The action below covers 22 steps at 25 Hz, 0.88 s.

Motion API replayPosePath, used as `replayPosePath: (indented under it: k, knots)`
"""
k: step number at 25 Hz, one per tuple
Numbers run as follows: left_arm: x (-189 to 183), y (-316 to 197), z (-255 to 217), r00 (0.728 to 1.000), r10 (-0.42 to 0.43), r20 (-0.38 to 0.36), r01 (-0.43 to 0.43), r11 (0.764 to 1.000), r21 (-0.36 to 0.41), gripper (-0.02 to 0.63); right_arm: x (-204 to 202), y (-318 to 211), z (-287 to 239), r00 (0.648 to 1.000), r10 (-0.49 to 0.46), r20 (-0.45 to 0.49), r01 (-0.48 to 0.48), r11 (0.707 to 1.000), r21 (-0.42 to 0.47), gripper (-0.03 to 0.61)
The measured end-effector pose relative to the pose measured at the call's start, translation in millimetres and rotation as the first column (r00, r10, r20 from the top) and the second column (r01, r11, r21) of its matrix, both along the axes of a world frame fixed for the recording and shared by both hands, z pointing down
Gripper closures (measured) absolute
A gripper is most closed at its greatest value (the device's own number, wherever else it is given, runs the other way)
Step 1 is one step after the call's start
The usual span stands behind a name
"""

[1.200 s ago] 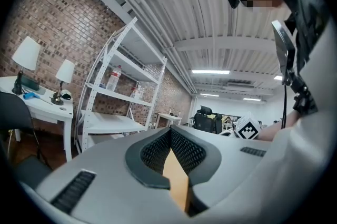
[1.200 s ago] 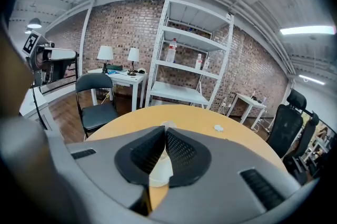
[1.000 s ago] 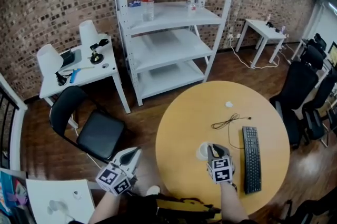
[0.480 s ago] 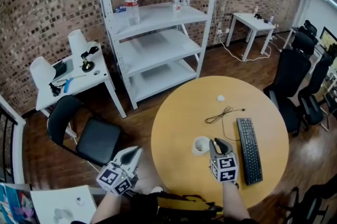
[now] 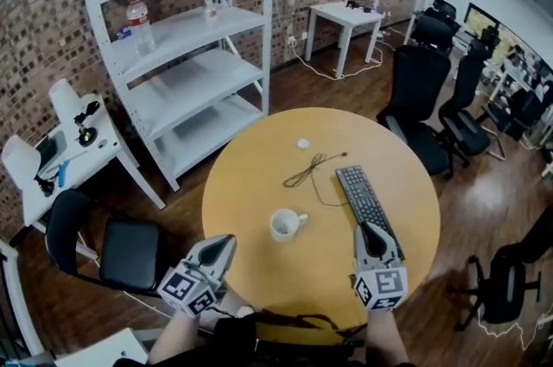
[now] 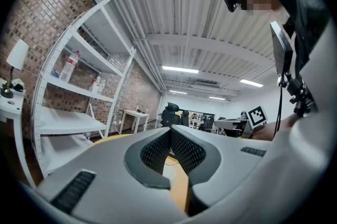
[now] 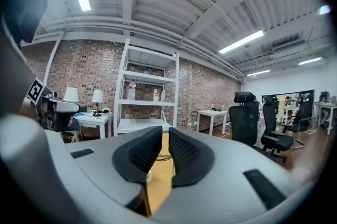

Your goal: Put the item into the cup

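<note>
A white cup (image 5: pixel 282 224) with its handle to the right stands on the round yellow table (image 5: pixel 259 158); what is inside it I cannot make out. My right gripper (image 5: pixel 371 230) (image 7: pixel 165 131) hovers to the cup's right, near the keyboard's near end. Its jaws are closing, a narrow gap is left, and nothing is between them. My left gripper (image 5: pixel 226 242) (image 6: pixel 170 132) is at the table's near left edge, its pads (image 6: pixel 184 149) meeting at the tips and empty. A small white object (image 5: pixel 302 144) lies farther back on the table.
A black keyboard (image 5: pixel 363 199) lies right of the cup, and a thin black cable (image 5: pixel 308 170) lies behind it. A white shelf rack (image 5: pixel 177 54) stands at the far left. A black folding chair (image 5: pixel 104 244) is at the left and office chairs (image 5: pixel 432 89) at the right.
My right gripper has drawn back from the cup's rim and now sits to its right by the keyboard. The head view has swung, so the table shows more centrally. The left gripper stays put.
</note>
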<state>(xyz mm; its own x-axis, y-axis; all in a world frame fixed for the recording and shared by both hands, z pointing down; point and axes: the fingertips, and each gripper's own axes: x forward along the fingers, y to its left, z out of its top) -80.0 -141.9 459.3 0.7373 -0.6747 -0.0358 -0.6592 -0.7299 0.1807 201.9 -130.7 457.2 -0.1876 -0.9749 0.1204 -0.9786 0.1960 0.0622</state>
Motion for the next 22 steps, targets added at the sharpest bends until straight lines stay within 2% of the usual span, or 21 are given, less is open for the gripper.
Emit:
replayPosePath:
  k: [5,8,11,22]
  knots:
    - [44.5,6.4,8.1,0.992,0.127,-0.020,-0.127,0.991,-0.030,0.611,39.3,54.1,10.5,0.988,0.117,0.100,-0.116,0.993,-0.007,0.568]
    - [57.0,8.2,5.7,0.988,0.157,-0.012,-0.157,0.987,-0.021,0.611,48.3,74.3,23.9,0.983,0.150,0.110,-0.150,0.989,-0.011,0.570]
    - [57.4,11.4,7.7,0.988,0.156,-0.008,-0.156,0.987,-0.027,0.611,50.0,80.8,28.8,0.981,0.153,0.118,-0.152,0.988,-0.020,0.571]
    - [23.9,19.8,20.0,0.998,0.067,0.006,-0.067,0.996,-0.063,0.611,27.5,64.2,26.0,0.994,0.080,0.071,-0.079,0.997,-0.017,0.571]
